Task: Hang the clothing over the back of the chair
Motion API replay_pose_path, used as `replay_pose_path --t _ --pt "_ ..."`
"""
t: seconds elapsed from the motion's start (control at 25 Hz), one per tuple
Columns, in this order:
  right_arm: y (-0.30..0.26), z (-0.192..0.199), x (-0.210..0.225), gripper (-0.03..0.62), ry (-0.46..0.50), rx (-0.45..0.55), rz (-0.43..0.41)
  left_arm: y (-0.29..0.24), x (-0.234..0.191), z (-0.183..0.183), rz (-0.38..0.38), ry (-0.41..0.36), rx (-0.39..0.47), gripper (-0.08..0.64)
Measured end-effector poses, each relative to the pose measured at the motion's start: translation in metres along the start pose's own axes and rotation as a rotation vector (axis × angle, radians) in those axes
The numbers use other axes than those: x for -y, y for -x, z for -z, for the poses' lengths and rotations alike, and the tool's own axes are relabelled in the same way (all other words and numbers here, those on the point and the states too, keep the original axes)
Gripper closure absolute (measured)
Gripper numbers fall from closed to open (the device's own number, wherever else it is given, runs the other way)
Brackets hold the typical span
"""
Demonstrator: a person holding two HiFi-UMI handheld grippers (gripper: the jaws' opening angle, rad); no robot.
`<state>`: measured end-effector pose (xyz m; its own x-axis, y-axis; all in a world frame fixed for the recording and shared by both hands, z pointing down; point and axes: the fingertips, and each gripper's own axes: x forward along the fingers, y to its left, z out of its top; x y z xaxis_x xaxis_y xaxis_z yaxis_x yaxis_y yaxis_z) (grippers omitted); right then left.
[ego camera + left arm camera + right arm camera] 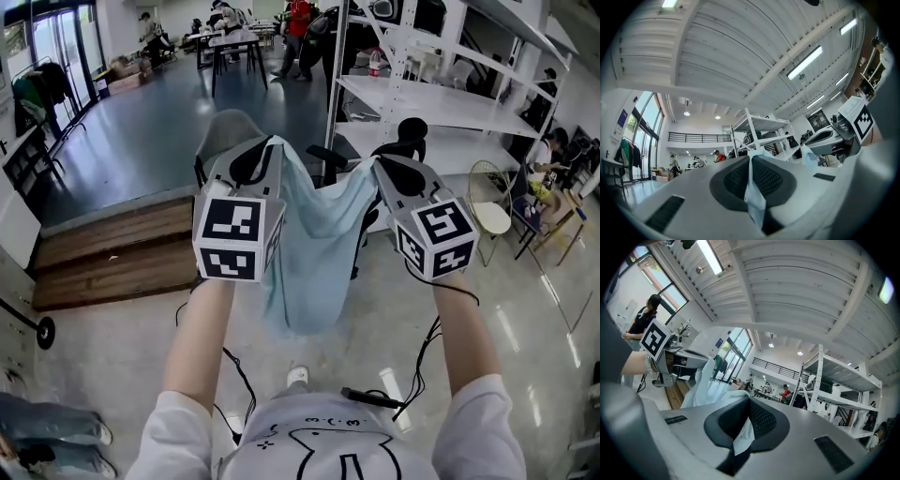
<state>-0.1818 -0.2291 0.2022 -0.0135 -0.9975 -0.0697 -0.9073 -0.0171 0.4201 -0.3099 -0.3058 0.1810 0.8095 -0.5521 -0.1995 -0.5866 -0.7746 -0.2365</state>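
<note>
so, one garment [314, 246], one left gripper [271, 144], one right gripper [376, 165]

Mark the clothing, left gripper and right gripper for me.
clothing [314, 246], head view, middle of the hanging fabric.
left gripper [751, 159], left gripper view, between the jaw tips.
right gripper [749, 400], right gripper view, between the jaw tips.

The pale floor [112, 356] bears a low wooden platform [103, 253] and one white shoe [297, 376].
</note>
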Motion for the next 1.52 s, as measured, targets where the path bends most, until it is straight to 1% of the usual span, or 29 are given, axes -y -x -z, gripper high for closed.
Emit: replay_pose_path --t 0.4,0.6,0.76,0.96,1.08,1.24,1.4,1.52 --pt "-0.099 -0.004 0.053 0.571 0.037 0.015 -0.002 -0.086 -0.054 -0.002 0.003 -0.024 0.014 0.534" --pt "-0.143 -0.002 0.07 0.571 0.065 0.012 0.008 -0.121 -0.077 0.003 0.013 -0.031 0.014 0.534" --pt "-0.165 0.012 0.088 0.571 0.098 -0.004 -0.004 -0.151 -0.078 0.008 0.019 -0.033 0.008 0.534" --pt "-0.188 0.021 0.134 0.571 0.106 -0.018 0.004 -0.193 -0.07 0.003 0.014 -0.043 0.004 0.534" --pt "-0.203 0.021 0.153 0.571 0.109 -0.006 -0.007 -0.215 -0.074 0.002 -0.01 -0.065 -0.009 0.534" --pt "-0.222 0.018 0.185 0.571 0.096 0.025 -0.035 -0.248 -0.081 -0.009 -0.062 -0.096 -0.02 0.534" --pt "-0.245 0.014 0.213 0.571 0.097 0.053 -0.078 -0.277 -0.09 -0.022 -0.123 -0.109 -0.024 0.534" --pt "-0.26 0.023 0.237 0.571 0.103 0.063 -0.117 -0.301 -0.085 -0.025 -0.162 -0.114 -0.029 0.534"
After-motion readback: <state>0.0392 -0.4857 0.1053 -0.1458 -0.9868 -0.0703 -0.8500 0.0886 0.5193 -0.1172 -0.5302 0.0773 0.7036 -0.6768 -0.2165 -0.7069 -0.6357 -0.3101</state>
